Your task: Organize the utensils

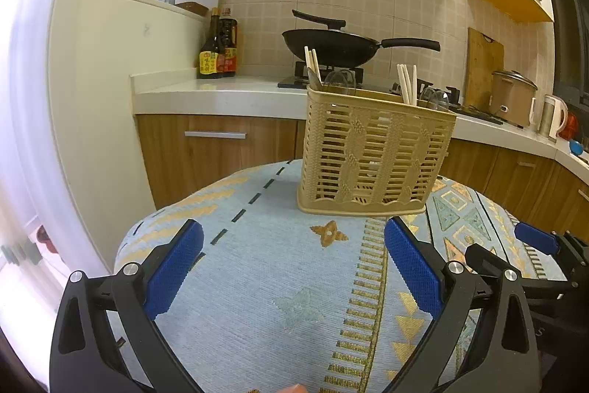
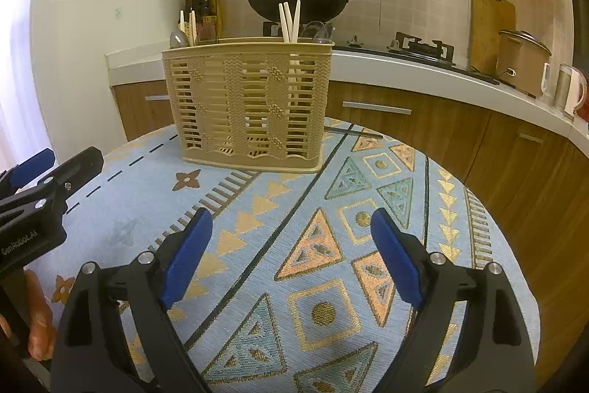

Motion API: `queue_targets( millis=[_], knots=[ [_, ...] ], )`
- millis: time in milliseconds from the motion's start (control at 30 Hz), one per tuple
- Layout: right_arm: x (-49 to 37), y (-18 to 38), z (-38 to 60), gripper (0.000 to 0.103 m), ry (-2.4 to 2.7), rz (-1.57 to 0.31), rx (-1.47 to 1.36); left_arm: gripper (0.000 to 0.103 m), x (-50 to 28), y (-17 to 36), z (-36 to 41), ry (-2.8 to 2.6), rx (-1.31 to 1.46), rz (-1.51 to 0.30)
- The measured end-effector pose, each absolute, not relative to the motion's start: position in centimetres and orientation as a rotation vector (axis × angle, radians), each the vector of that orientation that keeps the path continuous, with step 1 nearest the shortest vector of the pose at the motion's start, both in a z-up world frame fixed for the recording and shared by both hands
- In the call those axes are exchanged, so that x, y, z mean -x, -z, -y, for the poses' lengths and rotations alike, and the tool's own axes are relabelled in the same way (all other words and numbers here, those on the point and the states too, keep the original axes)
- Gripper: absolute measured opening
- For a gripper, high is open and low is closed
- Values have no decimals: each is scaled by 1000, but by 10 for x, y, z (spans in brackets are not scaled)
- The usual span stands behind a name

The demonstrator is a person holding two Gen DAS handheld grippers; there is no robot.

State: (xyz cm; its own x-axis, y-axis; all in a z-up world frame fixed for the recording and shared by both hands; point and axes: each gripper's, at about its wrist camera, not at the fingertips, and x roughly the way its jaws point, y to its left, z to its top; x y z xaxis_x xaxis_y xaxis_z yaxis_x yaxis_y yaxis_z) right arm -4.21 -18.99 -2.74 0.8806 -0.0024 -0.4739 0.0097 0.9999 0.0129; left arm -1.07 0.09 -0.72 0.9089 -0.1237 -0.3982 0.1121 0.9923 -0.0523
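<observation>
A tan slotted utensil basket point(image 1: 371, 153) stands upright on the patterned tablecloth point(image 1: 265, 267); it also shows in the right wrist view point(image 2: 250, 105). Pale chopsticks point(image 2: 289, 21) and clear spoons point(image 2: 318, 32) stick up at its right end, and more chopsticks point(image 2: 187, 24) and a spoon point(image 2: 178, 39) at its left end. My left gripper point(image 1: 294, 267) is open and empty, low over the cloth in front of the basket. My right gripper point(image 2: 291, 253) is open and empty, also in front of the basket. A dark chopstick point(image 2: 353, 132) lies on the cloth behind the basket's right side.
The round table's edge point(image 2: 515, 245) drops off to the right. Behind is a kitchen counter point(image 1: 221, 94) with sauce bottles point(image 1: 217, 46), a black wok point(image 1: 331, 46) on the stove, a cutting board point(image 1: 482, 69), a rice cooker point(image 1: 511, 94) and a kettle point(image 1: 552, 116).
</observation>
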Motion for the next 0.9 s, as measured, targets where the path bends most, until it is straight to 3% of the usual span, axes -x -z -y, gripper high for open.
queue_targets(
  millis=[900],
  knots=[
    [40,28,191,86,7,-501,-17,95,10,7,0,122,44,-431]
  ],
)
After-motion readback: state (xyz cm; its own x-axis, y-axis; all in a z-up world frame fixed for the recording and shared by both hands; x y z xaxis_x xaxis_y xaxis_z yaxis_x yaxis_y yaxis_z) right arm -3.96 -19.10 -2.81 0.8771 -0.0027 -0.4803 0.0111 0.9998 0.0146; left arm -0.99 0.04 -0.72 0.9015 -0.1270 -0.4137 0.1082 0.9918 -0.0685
